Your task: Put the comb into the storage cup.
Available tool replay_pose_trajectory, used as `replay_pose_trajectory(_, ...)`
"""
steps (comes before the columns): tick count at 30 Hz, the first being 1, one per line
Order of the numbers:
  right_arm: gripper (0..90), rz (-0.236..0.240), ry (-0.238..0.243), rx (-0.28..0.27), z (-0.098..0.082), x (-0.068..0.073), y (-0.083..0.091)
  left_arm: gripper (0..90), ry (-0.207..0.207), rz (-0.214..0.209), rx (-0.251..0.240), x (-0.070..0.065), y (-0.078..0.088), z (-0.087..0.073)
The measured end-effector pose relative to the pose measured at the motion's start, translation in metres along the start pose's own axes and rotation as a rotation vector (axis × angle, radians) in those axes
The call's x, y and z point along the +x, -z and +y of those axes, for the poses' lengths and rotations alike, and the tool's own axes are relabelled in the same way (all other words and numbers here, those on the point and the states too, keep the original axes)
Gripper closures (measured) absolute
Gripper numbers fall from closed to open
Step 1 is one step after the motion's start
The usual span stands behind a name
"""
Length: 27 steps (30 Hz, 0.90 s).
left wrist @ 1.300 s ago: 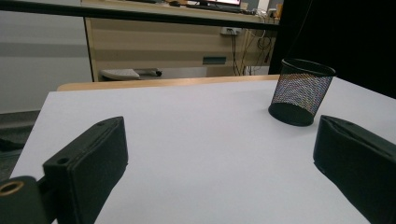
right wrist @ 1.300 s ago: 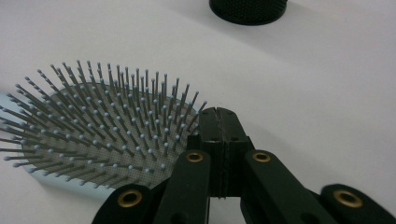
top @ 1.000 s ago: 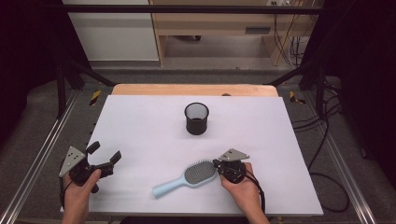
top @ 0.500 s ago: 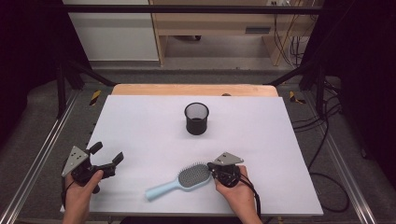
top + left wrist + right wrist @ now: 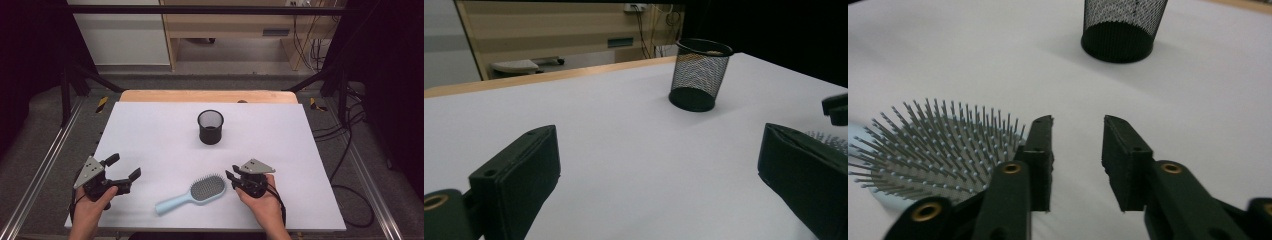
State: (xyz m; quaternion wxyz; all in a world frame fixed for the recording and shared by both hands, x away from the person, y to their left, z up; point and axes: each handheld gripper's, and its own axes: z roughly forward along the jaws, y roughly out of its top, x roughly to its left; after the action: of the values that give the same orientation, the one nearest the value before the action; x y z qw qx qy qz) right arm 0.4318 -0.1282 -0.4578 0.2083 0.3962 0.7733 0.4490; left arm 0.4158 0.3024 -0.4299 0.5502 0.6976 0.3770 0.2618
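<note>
A light blue hairbrush (image 5: pixel 192 194) lies bristles up near the table's front edge, its handle pointing left and toward me. My right gripper (image 5: pixel 231 178) sits just right of the brush head, apart from it. In the right gripper view its jaws (image 5: pixel 1078 135) stand open by a small gap with nothing between them, and the bristles (image 5: pixel 938 145) lie beside the left jaw. My left gripper (image 5: pixel 123 166) rests at the front left, wide open and empty (image 5: pixel 659 150). A black mesh cup (image 5: pixel 210 127) stands upright mid-table, also seen from the grippers (image 5: pixel 699 75) (image 5: pixel 1120 25).
The white table top (image 5: pixel 150 130) ends in a wooden strip (image 5: pixel 207 96) at the far side. Metal rails (image 5: pixel 45 165) run along both sides, with cables (image 5: pixel 350 150) on the floor to the right.
The brush slid slightly left and toward me. The right gripper then drew back to the right, leaving a gap to the brush head. The left gripper hardly moved.
</note>
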Motion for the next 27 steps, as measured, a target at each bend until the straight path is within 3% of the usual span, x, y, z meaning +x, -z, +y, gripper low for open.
replay_pose_trajectory(1, 61.8, 0.000, 0.000, 0.000, 0.000, 0.000, 0.000, 3.5, 0.000, 0.000, 0.000, 0.000, 0.000, 0.000)
replay_pose_trajectory(2, 57.3, -0.006, 0.002, -0.013, 0.002, -0.002, 0.004, 3.5, -0.002, -0.013, 0.007, -0.004, -0.001, 0.003)
replay_pose_trajectory(3, 46.5, -0.008, 0.006, -0.046, 0.005, -0.008, 0.013, 3.5, -0.010, -0.023, 0.017, -0.007, -0.003, 0.006)
replay_pose_trajectory(5, 37.0, -0.016, 0.004, -0.058, 0.006, -0.014, 0.022, 3.5, -0.019, -0.037, 0.024, -0.013, -0.005, 0.010)
replay_pose_trajectory(6, 37.0, -0.016, 0.004, -0.058, 0.006, -0.014, 0.022, 3.5, -0.027, -0.046, 0.027, -0.017, -0.007, 0.012)
replay_pose_trajectory(7, 26.3, -0.040, 0.018, -0.096, 0.005, -0.022, 0.033, 3.5, -0.039, -0.062, 0.029, -0.022, -0.008, 0.016)
replay_pose_trajectory(8, 26.3, -0.040, 0.018, -0.096, 0.005, -0.022, 0.033, 3.5, -0.039, -0.062, 0.029, -0.022, -0.008, 0.016)
replay_pose_trajectory(10, 11.0, -0.076, -0.002, -0.156, 0.003, -0.034, 0.043, 3.5, -0.052, -0.083, 0.045, -0.029, -0.011, 0.019)
replay_pose_trajectory(16, 6.9, -0.109, -0.018, -0.225, -0.004, -0.043, 0.048, 3.5, -0.110, -0.120, 0.130, -0.045, -0.022, 0.024)
replay_pose_trajectory(21, 5.9, -0.110, 0.017, -0.212, -0.008, -0.042, 0.046, 3.1, -0.163, -0.170, 0.225, -0.064, -0.040, 0.020)
replay_pose_trajectory(22, 5.9, -0.110, 0.017, -0.212, -0.008, -0.042, 0.046, 3.1, -0.163, -0.170, 0.225, -0.064, -0.040, 0.020)
replay_pose_trajectory(23, 5.8, -0.113, 0.015, -0.210, -0.009, -0.044, 0.046, 3.0, -0.189, -0.190, 0.264, -0.071, -0.047, 0.019)
replay_pose_trajectory(27, 5.4, -0.113, 0.010, -0.221, -0.010, -0.047, 0.047, 3.4, -0.198, -0.230, 0.305, -0.079, -0.056, 0.016)
